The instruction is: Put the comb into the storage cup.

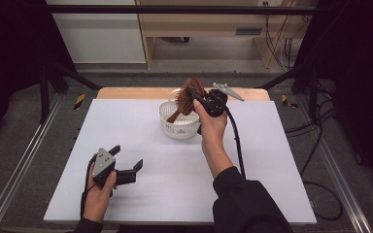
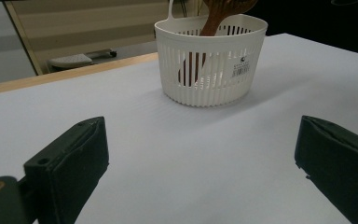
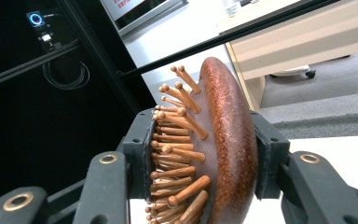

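1. Two grippers are over a white table. A person holds one in each hand.
2. The right gripper is up in the air, above the far middle of the table. Its jaws squeeze the head of a brown wooden hairbrush.
3. In the right gripper view, one jaw pushes on the little wooden pins of the brush. The other jaw pushes on the smooth round back.
4. The brush handle points down into a white basket. The basket stands on the table, at the far middle. I cannot tell if the handle touches the bottom of the basket.
5. In the left gripper view, the brown handle shows through the slits in the basket wall.
6. The left gripper is at the near left part of the table, well away from the basket. Its jaws are wide apart and there is nothing between them. In its own view the two black jaws stand far from each other over the bare table.
7. The left hand sits low by the table's near edge.
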Available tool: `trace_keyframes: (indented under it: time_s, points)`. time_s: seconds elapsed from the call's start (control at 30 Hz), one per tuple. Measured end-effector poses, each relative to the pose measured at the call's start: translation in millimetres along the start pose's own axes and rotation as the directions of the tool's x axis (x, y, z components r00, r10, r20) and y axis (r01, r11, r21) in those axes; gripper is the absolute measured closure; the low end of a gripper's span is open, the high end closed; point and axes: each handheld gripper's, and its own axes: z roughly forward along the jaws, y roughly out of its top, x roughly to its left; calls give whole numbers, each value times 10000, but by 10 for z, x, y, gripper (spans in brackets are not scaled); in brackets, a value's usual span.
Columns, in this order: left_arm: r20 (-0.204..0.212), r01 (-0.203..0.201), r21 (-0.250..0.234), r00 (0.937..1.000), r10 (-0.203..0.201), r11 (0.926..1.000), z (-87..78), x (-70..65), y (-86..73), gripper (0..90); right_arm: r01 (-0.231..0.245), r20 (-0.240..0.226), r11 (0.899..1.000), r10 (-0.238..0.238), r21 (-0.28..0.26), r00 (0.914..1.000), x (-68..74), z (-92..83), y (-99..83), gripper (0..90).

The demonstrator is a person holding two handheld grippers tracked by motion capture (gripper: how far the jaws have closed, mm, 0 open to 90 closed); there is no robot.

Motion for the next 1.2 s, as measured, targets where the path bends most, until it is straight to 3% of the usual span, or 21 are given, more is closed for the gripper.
trace_keyframes:
  time_s: [0.43,0.6,1.2]
  points:
    - [-53,8,-136,10000,-9,9999,-15,5,7,30,-30,31,10000,30,25,10000,-35,25,-60,510]
    - [-134,56,-230,9999,-59,9997,-29,17,10,30,-322,35,9995,322,-58,9995,-62,38,-91,510]
    - [-27,54,-150,10000,-55,9999,-18,12,6,30,-406,-4,9992,406,-12,9992,-71,76,-162,510]
